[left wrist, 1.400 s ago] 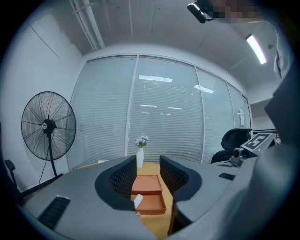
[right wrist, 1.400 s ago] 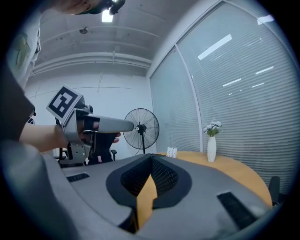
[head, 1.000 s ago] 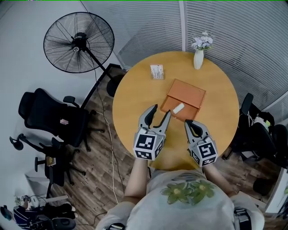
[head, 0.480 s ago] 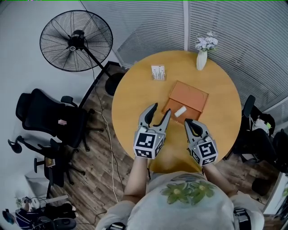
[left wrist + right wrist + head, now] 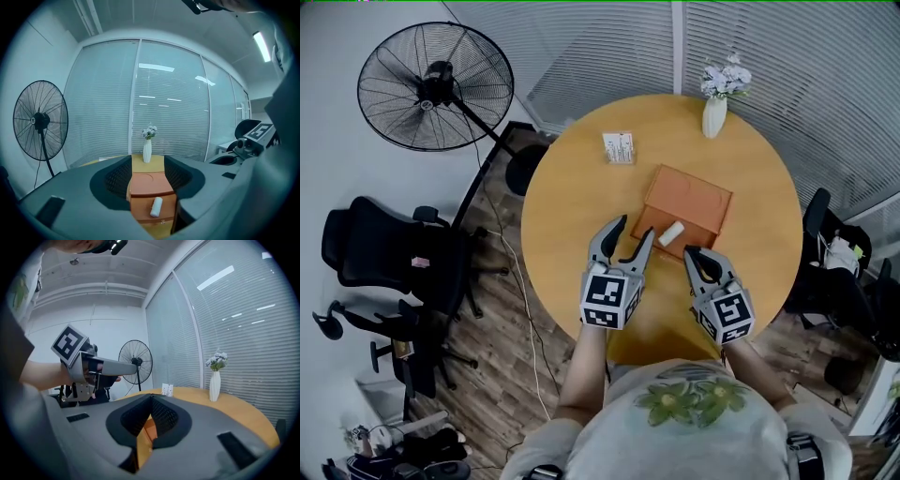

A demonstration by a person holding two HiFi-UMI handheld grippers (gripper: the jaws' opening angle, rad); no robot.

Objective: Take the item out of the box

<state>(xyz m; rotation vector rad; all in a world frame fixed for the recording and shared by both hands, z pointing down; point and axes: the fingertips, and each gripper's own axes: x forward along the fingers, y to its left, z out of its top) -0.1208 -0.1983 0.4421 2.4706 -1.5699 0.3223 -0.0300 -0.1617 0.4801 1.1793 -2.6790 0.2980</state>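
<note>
I logged the left gripper [image 5: 632, 232] and right gripper [image 5: 694, 255] side by side, apart, aimed forward and a little below level. Left fingers stood wide apart. Right fingers met at the tips. Forearms [image 5: 586, 366] ran roughly parallel.

Flat, rectangular orange box [image 5: 694, 199] resting skewed near the middle of the round wooden table [image 5: 581, 211]. Small white cylindrical item [image 5: 672, 232] lying on its side, diagonally, at the box's near edge.
</note>
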